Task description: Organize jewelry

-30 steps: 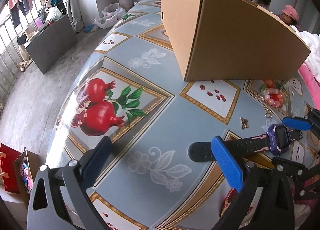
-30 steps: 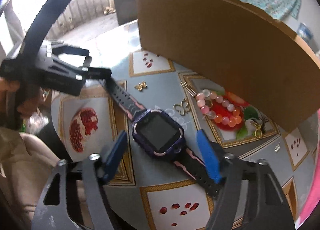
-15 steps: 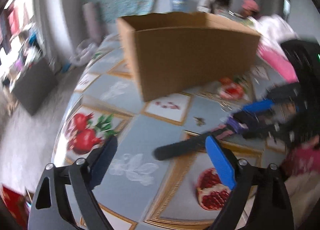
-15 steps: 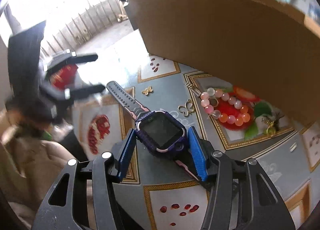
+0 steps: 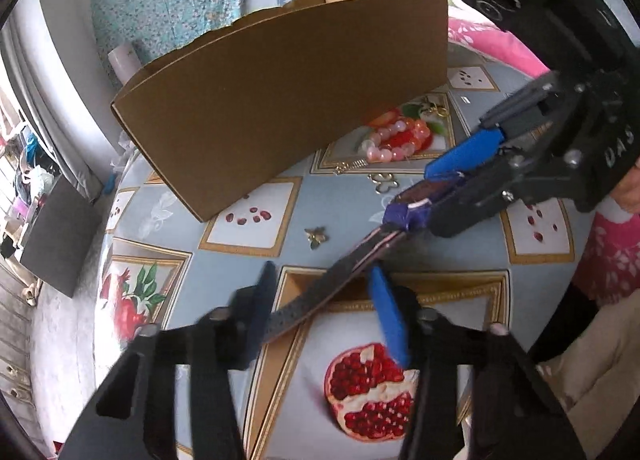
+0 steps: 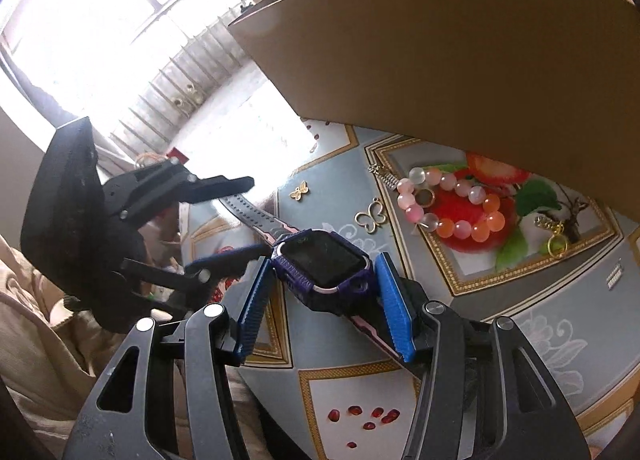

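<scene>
Left claw [image 5: 324,312] straddles the watch [image 5: 404,211] strap (jaws apart); right claw [image 5: 448,179] clamps its body.

The box [image 6: 460,43] covers part of the beads' [image 6: 460,203] print — the watch [image 5: 404,211] face sits behind the right gripper [image 5: 460,183].

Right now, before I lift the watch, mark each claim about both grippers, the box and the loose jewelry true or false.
1. The right gripper clamps the purple watch by its case. True.
2. The left gripper is shut on the strap. False: its fingers straddle the strap, open.
3. The bead bracelet sits inside the cardboard box. False: it lies on the tablecloth beside the box.
4. A small gold butterfly charm lies on the cloth, apart from the watch. True.
</scene>
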`<state>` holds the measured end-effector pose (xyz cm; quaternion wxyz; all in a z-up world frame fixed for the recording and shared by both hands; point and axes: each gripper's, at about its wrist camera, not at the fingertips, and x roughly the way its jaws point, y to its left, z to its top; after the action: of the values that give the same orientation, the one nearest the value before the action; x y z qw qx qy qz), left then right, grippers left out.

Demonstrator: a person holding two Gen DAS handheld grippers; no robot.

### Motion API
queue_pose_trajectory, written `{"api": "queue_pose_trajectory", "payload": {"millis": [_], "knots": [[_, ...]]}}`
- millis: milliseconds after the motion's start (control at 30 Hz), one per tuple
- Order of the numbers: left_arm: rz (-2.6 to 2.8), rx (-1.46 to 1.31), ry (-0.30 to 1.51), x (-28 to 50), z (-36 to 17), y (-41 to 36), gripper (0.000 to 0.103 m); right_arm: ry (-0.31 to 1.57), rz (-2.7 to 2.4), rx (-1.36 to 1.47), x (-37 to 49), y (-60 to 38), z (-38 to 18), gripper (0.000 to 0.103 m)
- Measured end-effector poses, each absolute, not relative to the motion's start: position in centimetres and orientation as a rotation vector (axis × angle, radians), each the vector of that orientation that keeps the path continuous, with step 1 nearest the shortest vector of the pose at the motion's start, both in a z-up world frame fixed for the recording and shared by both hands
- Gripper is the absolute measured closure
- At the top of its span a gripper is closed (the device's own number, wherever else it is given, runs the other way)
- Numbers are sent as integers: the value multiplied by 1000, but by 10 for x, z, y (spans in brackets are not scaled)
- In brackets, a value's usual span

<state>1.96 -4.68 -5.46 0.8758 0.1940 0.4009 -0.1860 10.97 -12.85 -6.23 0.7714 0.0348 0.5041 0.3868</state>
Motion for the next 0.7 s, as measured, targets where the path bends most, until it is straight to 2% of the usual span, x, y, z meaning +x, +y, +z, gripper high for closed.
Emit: {"api": "queue_pose_trajectory", "payload": {"millis": [33,133,400,533,700], "knots": [[-389,395,843,22,-55,-47,81,1085,835,80,108,-129,-62,53],[-382,380,848,26,-54,-45,89,1066,826,55,103,-128,-61,54],[-383,332,847,25,-53,-38,92,1018,741,-207,75,-120,-54,54],[-393,312,845,25,-54,-36,92,976,675,-384,60,-104,-54,58],[-387,270,812,23,-48,-30,96,976,657,-364,57,-102,-53,62]]}}
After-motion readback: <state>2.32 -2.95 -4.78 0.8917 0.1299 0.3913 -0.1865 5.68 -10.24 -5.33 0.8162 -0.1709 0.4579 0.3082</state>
